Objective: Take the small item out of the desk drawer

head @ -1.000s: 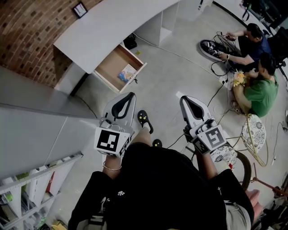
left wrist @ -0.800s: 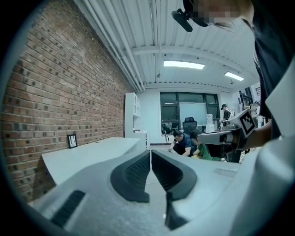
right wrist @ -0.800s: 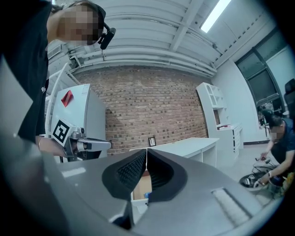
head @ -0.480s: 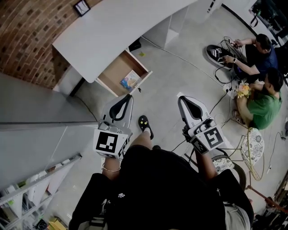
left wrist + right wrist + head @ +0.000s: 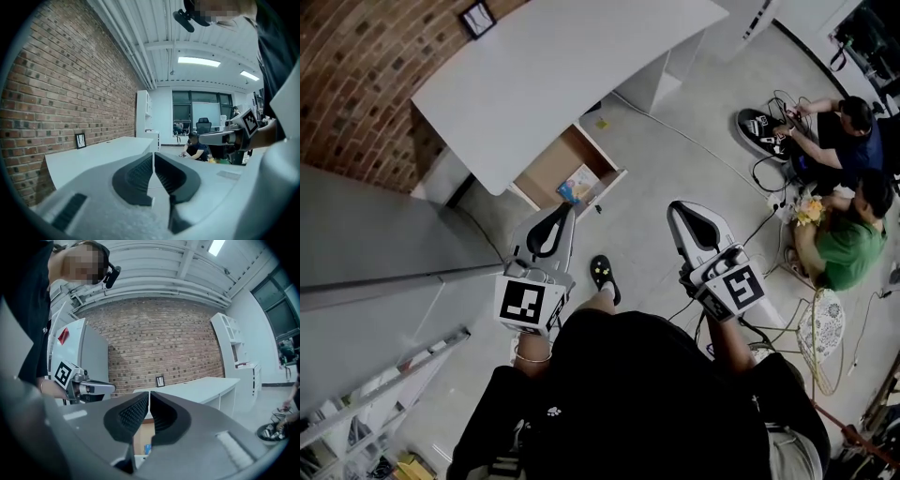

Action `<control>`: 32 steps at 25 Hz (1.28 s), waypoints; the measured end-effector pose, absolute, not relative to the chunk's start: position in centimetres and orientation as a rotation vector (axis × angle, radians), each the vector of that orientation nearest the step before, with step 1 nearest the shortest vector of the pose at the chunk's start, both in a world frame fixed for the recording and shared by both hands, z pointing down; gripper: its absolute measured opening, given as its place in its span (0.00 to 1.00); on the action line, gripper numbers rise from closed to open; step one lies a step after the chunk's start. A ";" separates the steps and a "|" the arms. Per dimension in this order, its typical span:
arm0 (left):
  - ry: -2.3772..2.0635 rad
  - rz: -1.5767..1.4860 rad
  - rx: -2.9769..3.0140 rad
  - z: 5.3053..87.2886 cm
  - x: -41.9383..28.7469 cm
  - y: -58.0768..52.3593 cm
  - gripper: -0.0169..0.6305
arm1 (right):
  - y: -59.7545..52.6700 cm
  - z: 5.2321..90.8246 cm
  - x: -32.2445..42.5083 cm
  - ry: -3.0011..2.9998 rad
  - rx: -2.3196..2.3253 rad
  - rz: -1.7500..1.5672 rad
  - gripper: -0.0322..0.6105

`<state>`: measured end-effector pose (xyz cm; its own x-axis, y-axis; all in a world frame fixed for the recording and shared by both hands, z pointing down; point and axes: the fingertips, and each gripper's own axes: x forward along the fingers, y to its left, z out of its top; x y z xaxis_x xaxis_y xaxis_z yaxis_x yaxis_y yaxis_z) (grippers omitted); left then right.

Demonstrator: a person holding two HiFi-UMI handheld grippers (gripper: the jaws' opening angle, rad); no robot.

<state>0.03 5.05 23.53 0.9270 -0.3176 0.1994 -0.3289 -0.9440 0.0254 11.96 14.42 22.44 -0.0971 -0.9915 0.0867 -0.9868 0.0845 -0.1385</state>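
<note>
Facing white desk (image 5: 553, 75) against brick wall (image 5: 366, 66), open drawer (image 5: 546, 171) over grey floor (image 5: 675, 159), left gripper (image 5: 563, 214) and right gripper (image 5: 679, 212) jaws together

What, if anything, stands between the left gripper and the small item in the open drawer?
Nothing visible does. The drawer is pulled out from under the desk, and the small item lies uncovered near its front, clear of the desktop. The left gripper, jaws shut and empty, is short of the drawer.
</note>
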 end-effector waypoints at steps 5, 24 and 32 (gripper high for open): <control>-0.529 0.292 3.011 24.1 -0.1 1.9 0.04 | 10.9 22.5 12.0 2.330 -2.084 -0.248 0.08; -0.749 0.356 2.870 28.4 -3.3 -3.8 0.05 | 0.9 25.6 10.7 2.550 -1.899 -0.353 0.09; -0.936 0.408 2.806 30.0 -2.2 -5.8 0.05 | -2.6 27.2 11.8 2.722 -1.713 -0.364 0.09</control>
